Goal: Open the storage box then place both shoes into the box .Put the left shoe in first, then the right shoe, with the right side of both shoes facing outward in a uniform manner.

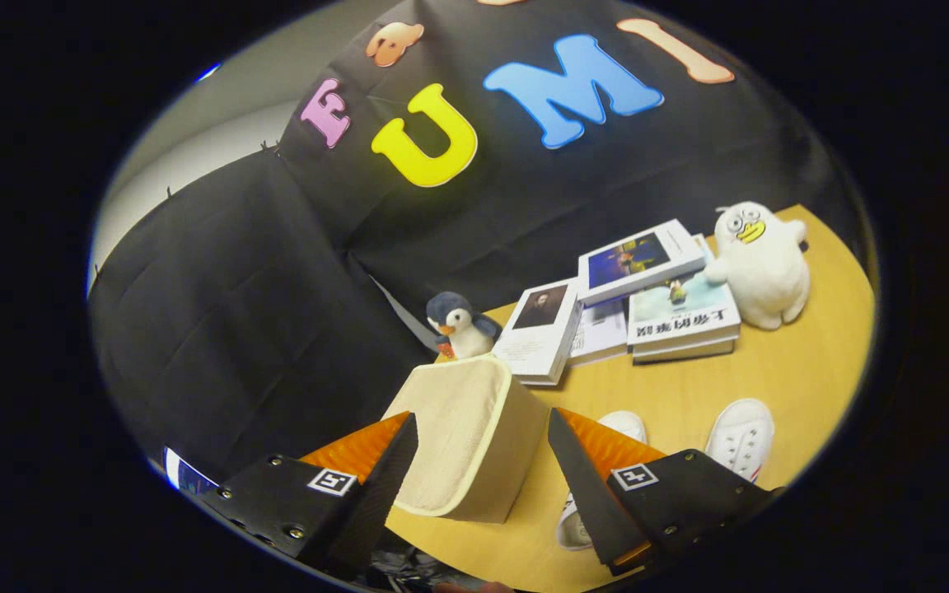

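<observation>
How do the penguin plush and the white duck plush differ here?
The penguin plush is dark blue and white; the white duck plush is all white with a yellow beak. The penguin looks smaller and stands behind the beige storage box, the duck beside the stacked books. Both sit upright on the wooden table, beyond the open hand-held gripper.

Table (779, 371): box (474, 436), shoes (742, 436), books (680, 317), toys (759, 263).

My gripper (483, 449) stands spread, and its right finger (586, 486) hides most of the nearer shoe (619, 428) (only toe and heel peek out). The farther shoe (742, 436) is cut off at its heel. I cannot tell whether the storage box (470, 436) touches my left finger.
</observation>
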### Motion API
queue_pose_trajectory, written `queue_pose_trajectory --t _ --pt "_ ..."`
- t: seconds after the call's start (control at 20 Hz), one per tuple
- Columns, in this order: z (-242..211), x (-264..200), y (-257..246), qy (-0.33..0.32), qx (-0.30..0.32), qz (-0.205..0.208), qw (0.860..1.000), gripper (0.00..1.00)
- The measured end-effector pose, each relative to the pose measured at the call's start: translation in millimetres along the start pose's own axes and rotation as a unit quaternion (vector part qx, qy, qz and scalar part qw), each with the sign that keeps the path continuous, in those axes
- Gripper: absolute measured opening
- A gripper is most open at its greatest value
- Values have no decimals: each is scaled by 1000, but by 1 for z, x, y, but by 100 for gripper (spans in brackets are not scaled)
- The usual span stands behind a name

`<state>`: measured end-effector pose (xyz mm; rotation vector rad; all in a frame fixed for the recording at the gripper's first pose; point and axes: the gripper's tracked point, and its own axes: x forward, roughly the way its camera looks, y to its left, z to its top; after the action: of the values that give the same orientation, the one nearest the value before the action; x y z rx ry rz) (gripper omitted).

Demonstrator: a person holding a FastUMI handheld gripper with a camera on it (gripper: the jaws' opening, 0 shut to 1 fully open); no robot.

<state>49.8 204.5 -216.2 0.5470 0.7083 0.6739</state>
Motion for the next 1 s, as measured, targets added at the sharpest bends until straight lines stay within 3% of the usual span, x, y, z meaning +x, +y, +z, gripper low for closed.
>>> queue_pose_trajectory --t 0.3,0.55,0.85,0.95,1.0 --pt "-44 53 0 67 89 46 993 97" --pt "-70 81 3 110 179 78 975 96" --pt "-78 100 8 126 187 79 971 96" --pt "-81 104 6 134 191 70 970 92" --pt "-81 104 8 136 197 69 969 81"
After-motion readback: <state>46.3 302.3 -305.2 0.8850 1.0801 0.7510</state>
